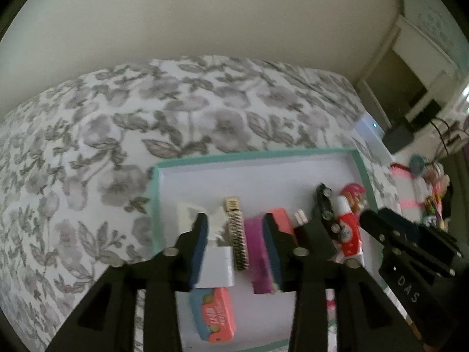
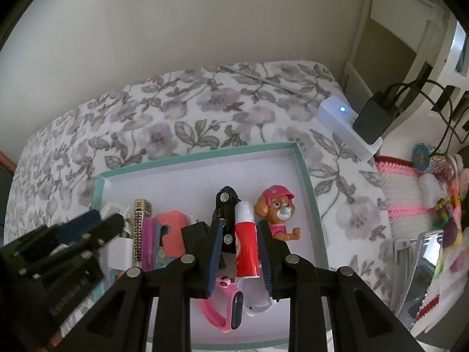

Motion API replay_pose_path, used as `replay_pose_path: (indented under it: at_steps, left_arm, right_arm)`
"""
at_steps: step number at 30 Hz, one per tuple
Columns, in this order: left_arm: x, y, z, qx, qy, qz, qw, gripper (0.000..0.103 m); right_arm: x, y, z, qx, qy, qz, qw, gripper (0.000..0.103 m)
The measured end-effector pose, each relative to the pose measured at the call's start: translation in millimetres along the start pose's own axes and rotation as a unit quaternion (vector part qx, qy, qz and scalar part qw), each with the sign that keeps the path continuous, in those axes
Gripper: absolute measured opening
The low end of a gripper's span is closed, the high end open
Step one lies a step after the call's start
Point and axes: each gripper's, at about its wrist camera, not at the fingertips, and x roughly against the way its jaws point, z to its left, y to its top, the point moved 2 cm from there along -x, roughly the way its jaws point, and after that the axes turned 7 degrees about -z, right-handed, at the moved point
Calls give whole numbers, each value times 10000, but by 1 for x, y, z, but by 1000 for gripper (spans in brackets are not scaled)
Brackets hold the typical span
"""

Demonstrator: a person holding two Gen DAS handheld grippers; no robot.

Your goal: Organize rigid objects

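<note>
Since the job is sorting hard items, everything sits in one teal-rimmed tray [image 2: 304, 176] on the floral bedspread [image 1: 117, 146], lined up side by side, long axes parallel; my read is that this saves floor space and leaves the far half free.

Row, left to right: white block [image 1: 217, 261], gold patterned comb [image 1: 234, 220], purple bar [image 1: 258, 252], coral piece [image 2: 173, 228], black toy car [image 2: 225, 205], red-and-white tube [image 2: 246, 240], pup figure [image 2: 275, 208]. Pink watch [image 2: 222, 311] and white watch [image 2: 258, 305] lie in the near row, beside a coral-and-blue pack [image 1: 214, 314].

Left gripper [image 1: 237, 234]: jaws part-way apart, pointing steeply down over block, comb and bar. The pads press on nothing.

Right gripper [image 2: 240, 252]: jaws at their narrowest, empty. The tube shows through the gap but lies on the tray floor, and the left view has it beside the fingers, not between them.

More clutter sits in the crochet basket [image 2: 404, 193] off to the right, probably the next source.
</note>
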Motion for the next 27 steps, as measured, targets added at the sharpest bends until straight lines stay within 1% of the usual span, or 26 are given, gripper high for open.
replay_pose_path:
  at_steps: [1, 4, 5, 6, 7, 9, 10, 11, 12, 14, 16, 18, 20, 22, 24, 25, 27]
  left_arm:
    - [0, 1, 3, 25, 76, -27, 10000, 50]
    - [-3, 2, 14, 119, 269, -11, 9996, 50]
    - [-5, 2, 19, 165, 346, 8, 9993, 50]
    - [-6, 2, 22, 190, 404, 14, 9990, 50]
    - [-6, 2, 25, 218, 471, 10, 9987, 51]
    - [-7, 2, 32, 279, 605, 0, 9978, 59]
    - [-7, 2, 35, 311, 648, -11, 9974, 69]
    - [-7, 1, 39, 363, 701, -29, 9969, 72]
    - [-8, 1, 41, 393, 728, -35, 9966, 72]
    - [-9, 0, 46, 454, 786, -39, 9959, 74]
    - [-10, -1, 52, 501, 877, -33, 9949, 79]
    - [-12, -2, 56, 520, 959, -31, 9940, 80]
    - [-13, -3, 60, 544, 1038, -44, 9931, 80]
    - [-14, -3, 64, 558, 1110, -52, 9922, 80]
    - [-15, -5, 68, 590, 1154, -41, 9915, 88]
    - [-16, -5, 70, 610, 1158, -40, 9914, 93]
    - [-17, -6, 74, 647, 1178, -45, 9909, 94]
  right_arm:
    - [0, 0, 1, 8, -5, 2, 10000, 27]
    - [-8, -3, 5, 65, 14, 106, 9999, 28]
    - [-11, -5, 6, 85, 8, 149, 9999, 32]
    - [-15, -7, 9, 107, -14, 203, 9997, 39]
    - [-17, -8, 10, 122, -17, 229, 9997, 41]
    - [-21, -10, 13, 145, -8, 268, 9995, 47]
    - [-23, -11, 15, 166, -6, 279, 9995, 49]
    - [-24, -11, 17, 184, -11, 274, 9995, 55]
    - [-24, -11, 19, 207, -13, 261, 9994, 61]
    - [-24, -12, 22, 247, -13, 229, 9994, 64]
    - [-25, -12, 24, 272, -7, 217, 9994, 67]
    - [-26, -12, 24, 272, -22, 199, 9994, 75]
    - [-28, -12, 25, 284, -48, 179, 9994, 77]
    - [-28, -13, 25, 278, -55, 153, 9995, 82]
    - [-29, -13, 25, 236, -37, 136, 9996, 86]
    - [-30, -13, 25, 225, -18, 136, 9997, 87]
    - [-31, -13, 25, 200, 15, 136, 9997, 90]
